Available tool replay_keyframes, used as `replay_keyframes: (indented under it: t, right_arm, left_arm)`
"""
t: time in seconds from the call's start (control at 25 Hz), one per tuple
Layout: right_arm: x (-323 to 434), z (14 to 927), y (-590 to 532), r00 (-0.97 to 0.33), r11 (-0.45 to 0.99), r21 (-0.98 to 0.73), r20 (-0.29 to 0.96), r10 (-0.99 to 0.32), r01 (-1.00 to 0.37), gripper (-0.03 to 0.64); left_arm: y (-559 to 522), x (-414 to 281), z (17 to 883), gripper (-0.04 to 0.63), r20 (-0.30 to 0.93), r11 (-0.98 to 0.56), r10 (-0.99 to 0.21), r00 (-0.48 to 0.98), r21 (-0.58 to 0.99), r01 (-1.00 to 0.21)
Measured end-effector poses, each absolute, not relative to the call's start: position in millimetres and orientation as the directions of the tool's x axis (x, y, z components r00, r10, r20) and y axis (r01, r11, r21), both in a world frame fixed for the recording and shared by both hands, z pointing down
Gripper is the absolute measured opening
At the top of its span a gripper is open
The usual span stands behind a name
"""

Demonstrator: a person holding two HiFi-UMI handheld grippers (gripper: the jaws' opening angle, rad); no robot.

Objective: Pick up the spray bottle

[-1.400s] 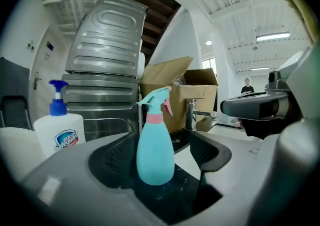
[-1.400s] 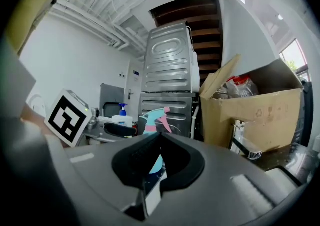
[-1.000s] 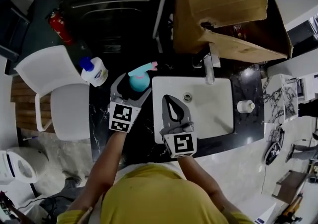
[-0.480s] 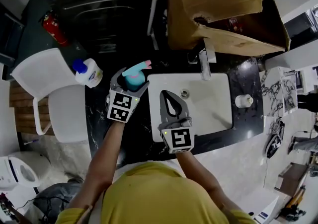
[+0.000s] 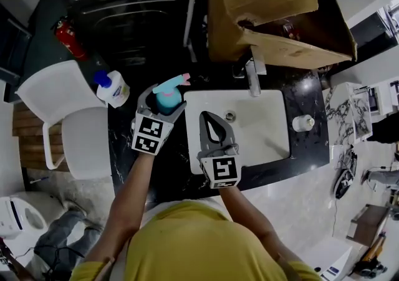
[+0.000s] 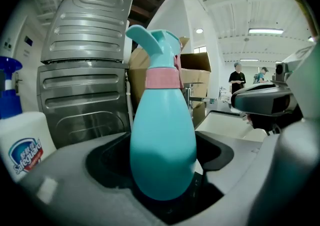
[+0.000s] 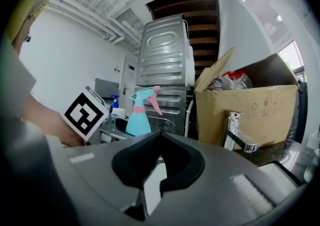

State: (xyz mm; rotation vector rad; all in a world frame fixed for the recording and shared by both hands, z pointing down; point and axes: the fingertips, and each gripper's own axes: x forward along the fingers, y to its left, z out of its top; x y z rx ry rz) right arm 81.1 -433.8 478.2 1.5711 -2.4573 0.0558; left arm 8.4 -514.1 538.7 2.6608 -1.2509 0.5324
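The teal spray bottle (image 5: 168, 95) with a pink trigger stands upright at the back of the dark marble counter (image 5: 181, 167), just left of the sink. My left gripper (image 5: 166, 101) is shut on its body, a jaw on each side. In the left gripper view the spray bottle (image 6: 162, 135) fills the middle, its rounded base held within the left gripper (image 6: 165, 172). My right gripper (image 5: 208, 116) hovers over the sink's left part, shut, with nothing in it. From the right gripper view the spray bottle (image 7: 139, 119) shows beyond the shut right gripper (image 7: 159, 139).
A white sink (image 5: 265, 121) with a chrome faucet (image 5: 252, 79) lies to the right. A white soap pump bottle (image 5: 113, 89) stands left of the sprayer. A cardboard box (image 5: 268, 12) sits behind the faucet, a white chair (image 5: 68, 118) at the left, a small white container (image 5: 303, 123) on the right.
The left gripper's jaws, spread wide around the spray bottle a second ago, have closed onto it. The right gripper has stayed over the sink.
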Motion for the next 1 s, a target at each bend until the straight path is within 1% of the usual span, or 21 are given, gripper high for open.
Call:
replay_keyframes:
  t: [0.32,0.68,1.0]
  right_arm:
    - [82.6,468.1,-417.2,-0.385,0.407,0.095,0.187,-0.904,-0.908,0.0]
    - [89.4,440.4,-389.1,-0.364,0.378,0.086,0.143,-0.92,-0.922,0.0]
    - [96.7,405.3,-360.9,-0.344,0.353,0.122,0.09,-0.935,-0.928,0.0]
  left_arm:
    - [-471.4,-0.6,498.9,0.393,0.353,-0.619,-0.73,0.585,0.022,-0.785]
    - [-423.2,-33.7,433.9,0.394,0.263,-0.525,-0.822,0.505,-0.01,-0.851]
    - [-381.9,-53.8,404.1,0.394,0.206,-0.446,-0.878,0.432,-0.024,-0.895]
